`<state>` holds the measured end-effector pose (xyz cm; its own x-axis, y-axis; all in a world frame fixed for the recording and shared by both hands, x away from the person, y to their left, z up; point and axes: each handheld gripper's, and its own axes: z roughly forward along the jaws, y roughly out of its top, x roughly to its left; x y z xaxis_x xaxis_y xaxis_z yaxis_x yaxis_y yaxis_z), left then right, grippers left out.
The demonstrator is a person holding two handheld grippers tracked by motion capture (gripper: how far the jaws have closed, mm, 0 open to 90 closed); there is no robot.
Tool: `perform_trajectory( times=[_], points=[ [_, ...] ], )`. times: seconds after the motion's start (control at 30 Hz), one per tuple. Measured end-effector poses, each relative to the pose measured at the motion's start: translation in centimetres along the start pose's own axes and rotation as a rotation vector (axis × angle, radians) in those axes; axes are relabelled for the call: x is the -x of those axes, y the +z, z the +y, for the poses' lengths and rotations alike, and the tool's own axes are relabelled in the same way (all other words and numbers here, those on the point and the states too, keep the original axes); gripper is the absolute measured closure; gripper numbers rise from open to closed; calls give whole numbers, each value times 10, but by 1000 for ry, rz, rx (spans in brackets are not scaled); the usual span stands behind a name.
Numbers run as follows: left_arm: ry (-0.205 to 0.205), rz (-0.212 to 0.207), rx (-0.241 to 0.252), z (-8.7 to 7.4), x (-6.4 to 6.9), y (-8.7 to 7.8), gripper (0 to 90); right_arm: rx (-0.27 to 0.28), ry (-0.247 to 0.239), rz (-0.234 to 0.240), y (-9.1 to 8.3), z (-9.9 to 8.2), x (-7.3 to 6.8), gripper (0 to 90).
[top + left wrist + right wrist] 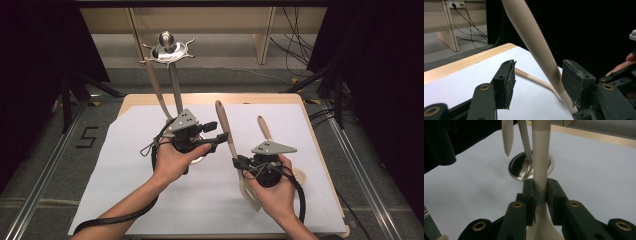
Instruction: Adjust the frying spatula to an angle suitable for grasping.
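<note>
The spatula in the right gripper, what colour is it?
Pale cream, almost off-white. The spatula shows best in the right gripper view.

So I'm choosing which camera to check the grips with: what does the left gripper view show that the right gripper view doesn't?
Left gripper view alone: the left gripper with its jaws open around a wooden handle, a second utensil handle lying on the paper, and the cables by the far cabinet. Right gripper view alone: the right gripper shut on the spatula, and the steel stand base with its rod. Shared: the white paper and the wooden table edge.
</note>
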<state>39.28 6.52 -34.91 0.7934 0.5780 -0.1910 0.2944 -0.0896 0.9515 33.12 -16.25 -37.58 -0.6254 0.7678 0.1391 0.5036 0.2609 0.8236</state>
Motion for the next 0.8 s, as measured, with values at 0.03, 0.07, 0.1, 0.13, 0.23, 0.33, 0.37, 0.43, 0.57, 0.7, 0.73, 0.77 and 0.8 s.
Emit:
perform_trajectory(
  times=[0.03,0.07,0.1,0.13,0.23,0.33,0.37,0.43,0.57,0.7,0.73,0.77,0.8],
  points=[
    [-6,-3,0,0,0,1,442,10,4,18,2,0,0,788],
    [-4,-3,0,0,1,1,448,7,-2,13,1,0,0,788],
    [-1,-4,0,1,2,2,455,10,0,7,1,0,-1,788],
    [2,-8,0,1,2,2,458,3,16,12,1,0,-3,788],
    [1,-18,-1,2,5,3,478,0,19,23,3,0,-5,787],
    [12,-23,-1,3,7,4,524,5,-10,24,4,1,-6,787],
    [11,-23,0,3,7,4,547,6,-23,8,3,1,-6,787],
    [0,-37,5,4,7,3,590,1,-7,11,3,1,-7,787],
    [-62,-86,11,5,7,2,639,0,-10,12,5,0,-9,787],
    [-70,-100,27,8,17,-2,707,-2,-18,16,7,0,-11,786],
    [-59,-110,33,9,19,-3,716,12,-54,9,7,1,-10,786],
    [-43,-112,36,10,21,-4,723,17,-58,9,7,2,-11,786],
    [-39,-100,39,11,25,-6,726,29,-72,16,8,2,-11,785]
  ],
)
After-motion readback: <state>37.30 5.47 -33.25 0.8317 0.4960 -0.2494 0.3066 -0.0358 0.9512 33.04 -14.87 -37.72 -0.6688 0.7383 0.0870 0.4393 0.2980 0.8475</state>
